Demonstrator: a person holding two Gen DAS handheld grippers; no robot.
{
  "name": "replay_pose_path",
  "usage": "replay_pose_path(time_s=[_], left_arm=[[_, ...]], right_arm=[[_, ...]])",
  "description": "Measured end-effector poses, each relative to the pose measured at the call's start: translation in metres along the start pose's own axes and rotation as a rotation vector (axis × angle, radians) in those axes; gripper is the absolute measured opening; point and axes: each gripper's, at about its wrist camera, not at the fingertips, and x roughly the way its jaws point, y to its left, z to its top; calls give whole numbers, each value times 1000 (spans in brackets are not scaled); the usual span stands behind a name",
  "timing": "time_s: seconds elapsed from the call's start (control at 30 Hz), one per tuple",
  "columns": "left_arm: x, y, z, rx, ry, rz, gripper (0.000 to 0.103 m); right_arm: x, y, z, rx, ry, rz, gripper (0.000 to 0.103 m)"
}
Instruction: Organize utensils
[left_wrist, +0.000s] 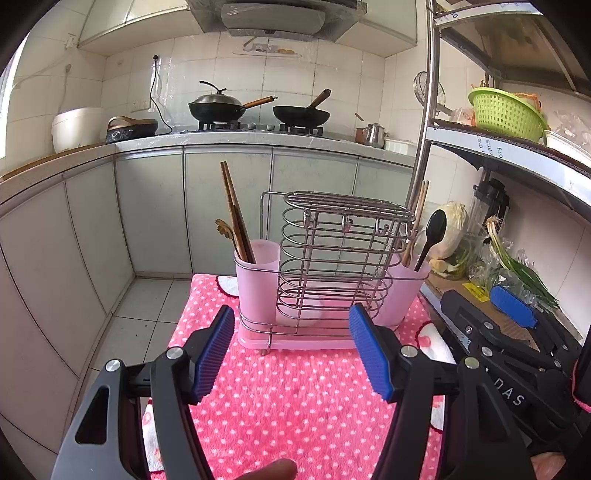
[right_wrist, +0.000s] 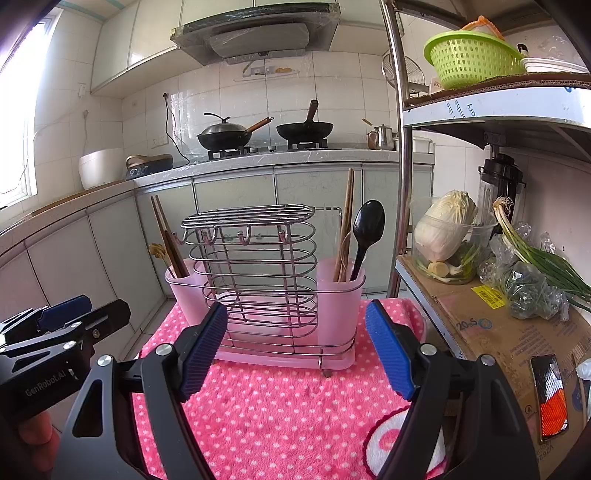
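Note:
A pink utensil holder with a wire rack (left_wrist: 332, 258) (right_wrist: 258, 266) stands on a pink polka-dot cloth (left_wrist: 295, 398) (right_wrist: 277, 406). Its left cup holds dark chopsticks (left_wrist: 236, 214) (right_wrist: 166, 236) and a small wooden utensil (left_wrist: 225, 229). Its right cup holds light chopsticks (right_wrist: 347, 221) and a black spoon (left_wrist: 434, 229) (right_wrist: 367, 229). My left gripper (left_wrist: 291, 310) hovers open in front of the holder, with nothing between its fingers. My right gripper (right_wrist: 295, 306) is open and empty too, just to the right of the left one.
A metal shelf rack (right_wrist: 404, 184) stands at the right with a cabbage (right_wrist: 443, 225), green onions (right_wrist: 535, 258), a cardboard box (right_wrist: 491, 332) and a green basket (right_wrist: 469, 59). Counter and woks (right_wrist: 225, 134) are at the back. Floor tiles (left_wrist: 144, 314) lie to the left.

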Motion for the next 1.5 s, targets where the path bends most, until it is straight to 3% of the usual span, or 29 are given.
replay_pose_path(time_s=[1.5], left_arm=[[13, -1, -3, 12, 30, 1, 64]], right_arm=[[11, 2, 0, -16, 22, 7, 78]])
